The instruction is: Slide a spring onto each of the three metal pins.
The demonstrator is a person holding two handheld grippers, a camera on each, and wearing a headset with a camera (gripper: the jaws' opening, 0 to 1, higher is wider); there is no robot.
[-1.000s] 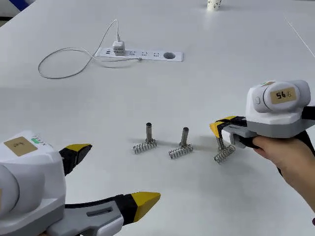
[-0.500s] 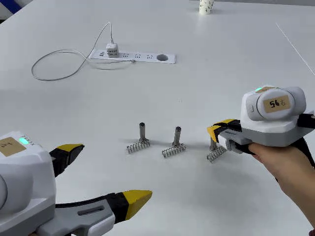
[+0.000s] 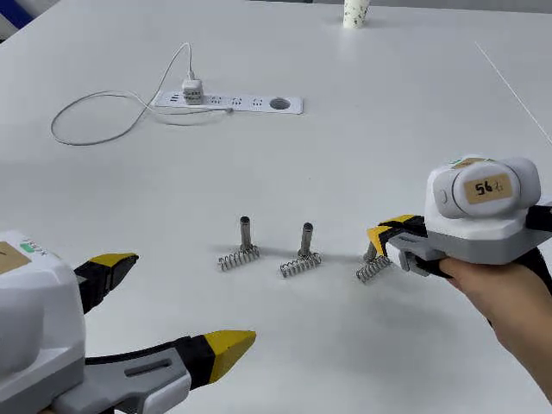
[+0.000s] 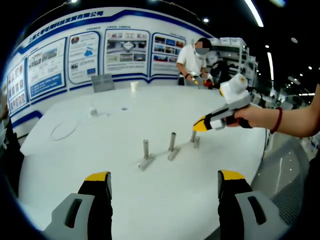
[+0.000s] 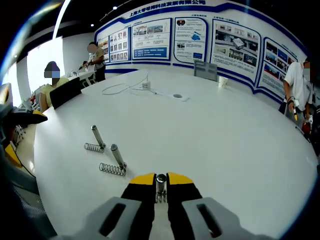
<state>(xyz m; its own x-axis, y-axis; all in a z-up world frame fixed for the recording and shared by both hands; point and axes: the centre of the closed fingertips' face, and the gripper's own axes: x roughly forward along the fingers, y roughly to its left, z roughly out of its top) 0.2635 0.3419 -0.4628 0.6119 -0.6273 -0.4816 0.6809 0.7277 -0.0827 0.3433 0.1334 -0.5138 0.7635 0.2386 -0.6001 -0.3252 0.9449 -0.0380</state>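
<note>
Three short metal pins stand in a row on the white table: left pin (image 3: 245, 231), middle pin (image 3: 306, 238), right pin (image 3: 371, 252). A spring lies flat at the foot of each: left spring (image 3: 239, 258), middle spring (image 3: 300, 265), right spring (image 3: 373, 269). My right gripper (image 3: 383, 238) reaches in from the right, and its yellow tips are shut on the right pin (image 5: 160, 183), with the spring (image 5: 160, 198) just below them. My left gripper (image 3: 171, 305) hovers open at the near left, well short of the pins (image 4: 172, 141).
A white power strip (image 3: 231, 103) with a plugged charger and a looping cable (image 3: 90, 116) lies at the back left. A paper cup (image 3: 354, 12) stands at the far edge. People stand beyond the table in the gripper views.
The head camera has shifted a little. My right gripper stays at the right pin and sits slightly lower on it. The left gripper has sunk a little in the view, still open.
</note>
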